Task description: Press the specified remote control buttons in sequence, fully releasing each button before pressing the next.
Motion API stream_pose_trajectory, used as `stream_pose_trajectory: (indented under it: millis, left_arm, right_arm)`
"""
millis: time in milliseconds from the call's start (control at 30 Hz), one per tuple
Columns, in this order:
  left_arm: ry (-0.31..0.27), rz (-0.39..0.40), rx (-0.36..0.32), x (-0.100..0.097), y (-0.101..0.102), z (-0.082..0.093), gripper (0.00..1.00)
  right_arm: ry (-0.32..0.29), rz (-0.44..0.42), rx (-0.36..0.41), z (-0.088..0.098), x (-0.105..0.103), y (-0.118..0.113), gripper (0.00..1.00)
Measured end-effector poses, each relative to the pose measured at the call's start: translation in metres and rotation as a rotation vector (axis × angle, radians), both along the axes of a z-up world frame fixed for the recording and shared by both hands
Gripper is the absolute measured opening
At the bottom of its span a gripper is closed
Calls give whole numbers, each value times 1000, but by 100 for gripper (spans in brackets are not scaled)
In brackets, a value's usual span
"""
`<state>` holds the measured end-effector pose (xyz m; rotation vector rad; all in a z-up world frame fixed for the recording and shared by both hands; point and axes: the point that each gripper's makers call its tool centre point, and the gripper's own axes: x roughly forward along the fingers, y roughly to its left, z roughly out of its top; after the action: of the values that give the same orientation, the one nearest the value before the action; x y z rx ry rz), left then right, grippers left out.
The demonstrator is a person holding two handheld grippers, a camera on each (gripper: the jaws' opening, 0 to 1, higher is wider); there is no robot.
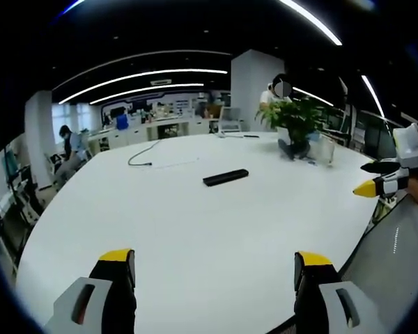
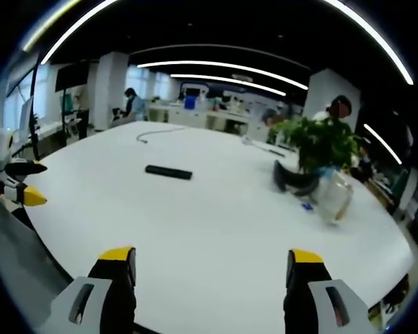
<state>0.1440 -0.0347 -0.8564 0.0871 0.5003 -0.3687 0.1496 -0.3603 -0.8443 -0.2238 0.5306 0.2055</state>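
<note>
A black remote control (image 1: 225, 177) lies alone near the centre of the left gripper view on a white worktop (image 1: 195, 236), well apart from both grippers. The left gripper (image 1: 216, 268) and right gripper (image 2: 210, 268) hold their jaws wide apart and empty. No button looks pressed yet; the next move likely calls for 1 gripper to reach the remote.

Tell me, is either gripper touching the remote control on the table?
No. The remote control lies alone on the white table, well beyond the open left gripper; the right gripper is also apart.

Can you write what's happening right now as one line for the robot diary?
phase: approach | left gripper: open, empty | right gripper: open, empty | remote control: flat on white table, untouched | plant: beyond remote
</note>
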Motion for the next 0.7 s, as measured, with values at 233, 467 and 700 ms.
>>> stream_pose_trajectory:
  millis: [233, 467, 700]
  left_arm:
    - [-4, -1, -1, 0, 0, 0, 98]
    - [5, -20, -14, -1, -4, 0, 99]
    - [7, -21, -10, -1, -4, -1, 98]
  right_arm:
    - [1, 0, 0, 0, 0, 0, 87]
    - [2, 0, -1, 0, 0, 0, 88]
    - [-1, 0, 2, 0, 0, 0, 87]
